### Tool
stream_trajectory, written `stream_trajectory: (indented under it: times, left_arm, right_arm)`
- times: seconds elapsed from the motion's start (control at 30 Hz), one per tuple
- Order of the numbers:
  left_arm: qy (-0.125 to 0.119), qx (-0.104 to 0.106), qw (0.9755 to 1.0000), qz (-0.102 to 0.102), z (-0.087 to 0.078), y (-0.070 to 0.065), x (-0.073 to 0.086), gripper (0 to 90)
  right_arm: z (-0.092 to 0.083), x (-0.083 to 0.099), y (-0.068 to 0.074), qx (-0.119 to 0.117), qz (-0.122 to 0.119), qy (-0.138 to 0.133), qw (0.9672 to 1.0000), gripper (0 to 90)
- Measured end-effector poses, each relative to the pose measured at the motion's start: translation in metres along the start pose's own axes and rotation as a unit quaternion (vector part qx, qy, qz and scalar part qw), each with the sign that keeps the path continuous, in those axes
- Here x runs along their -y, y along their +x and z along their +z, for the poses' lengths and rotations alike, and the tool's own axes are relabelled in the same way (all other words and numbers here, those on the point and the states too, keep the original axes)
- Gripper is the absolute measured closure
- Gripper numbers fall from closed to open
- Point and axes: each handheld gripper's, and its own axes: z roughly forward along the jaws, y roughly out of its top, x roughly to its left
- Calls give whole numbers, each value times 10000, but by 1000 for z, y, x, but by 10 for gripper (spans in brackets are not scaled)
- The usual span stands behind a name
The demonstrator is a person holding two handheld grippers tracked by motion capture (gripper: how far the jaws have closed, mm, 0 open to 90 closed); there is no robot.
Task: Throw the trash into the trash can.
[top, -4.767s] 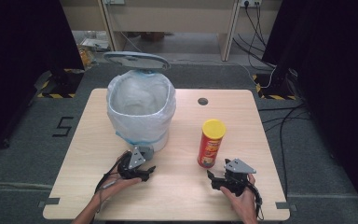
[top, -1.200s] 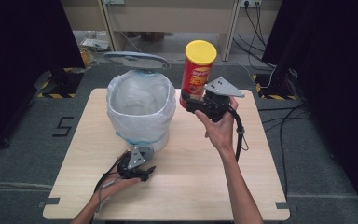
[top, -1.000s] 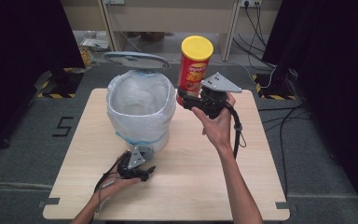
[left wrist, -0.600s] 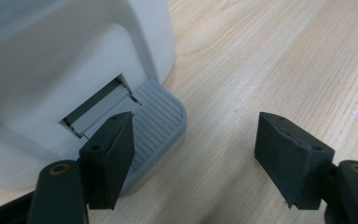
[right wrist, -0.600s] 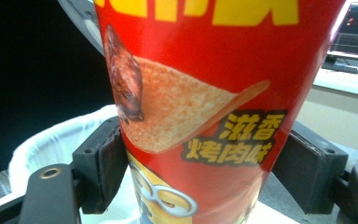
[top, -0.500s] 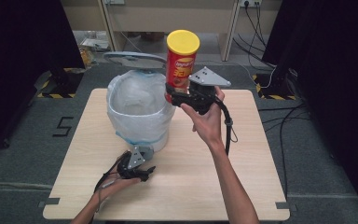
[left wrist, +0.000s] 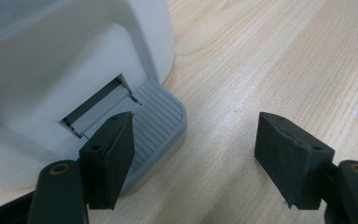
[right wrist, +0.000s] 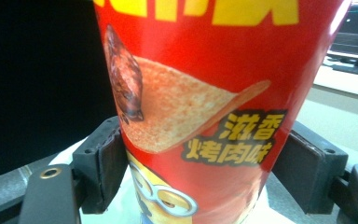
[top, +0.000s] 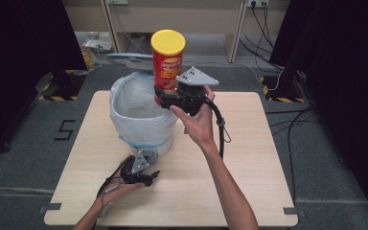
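My right gripper (top: pixel 165 96) is clamped on the lower body of the red crisp can (top: pixel 167 60), which stands upright in the grip with its yellow lid uppermost. In the right gripper view both pads press flat against the can's sides (right wrist: pixel 205 116). A second ago the can hung right of centre in the upper part of the high view, beside the bin; now it sits at upper centre, over the right rim of the white pedal bin (top: pixel 141 124). Nearly five seconds ago it stood on the table (top: pixel 249 158) at mid-right. I judge the carry close to done: the can is above the plastic-lined opening but not yet centred over it.

My left gripper (top: pixel 143 175) rests at lower left of centre in the high view, at the foot of the bin, unchanged from the earlier frames. Its jaws stand apart and hold nothing. In the left gripper view one pad bears on the grey foot pedal (left wrist: pixel 161 119), and the bin lid (top: pixel 129 58) stands raised behind the opening.

I judge the next step to be a short shift leftward, then release.
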Motion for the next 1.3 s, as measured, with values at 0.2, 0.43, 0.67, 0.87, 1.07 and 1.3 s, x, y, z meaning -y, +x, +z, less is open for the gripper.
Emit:
stream_trajectory:
  times: [0.2, 0.43, 0.67, 0.87, 1.07, 1.3]
  left_arm:
    - [-2, -2, 10000, 3, 0, 0, 0, 279]
    - [-4, 6, 10000, 7, 0, 0, 0, 279]
    - [-5, 4, 10000, 5, 0, 0, 0, 279]
    - [-3, 5, 10000, 5, 0, 0, 0, 279]
    - [-5, 5, 10000, 6, 0, 0, 0, 280]
    - [-8, 9, 10000, 10, 0, 0, 0, 280]
  right_arm:
    - [13, 1, 13, -110, -45, 3, 9999, 241]
    - [27, 4, 22, -223, -1, 87, 9997, 241]
    - [35, 5, 25, -274, 19, 102, 9996, 240]
    - [43, 7, 27, -346, 3, 224, 9992, 239]
    - [46, 10, 26, -440, 97, 383, 9983, 220]
    - [44, 8, 28, -352, 2, 472, 9983, 193]
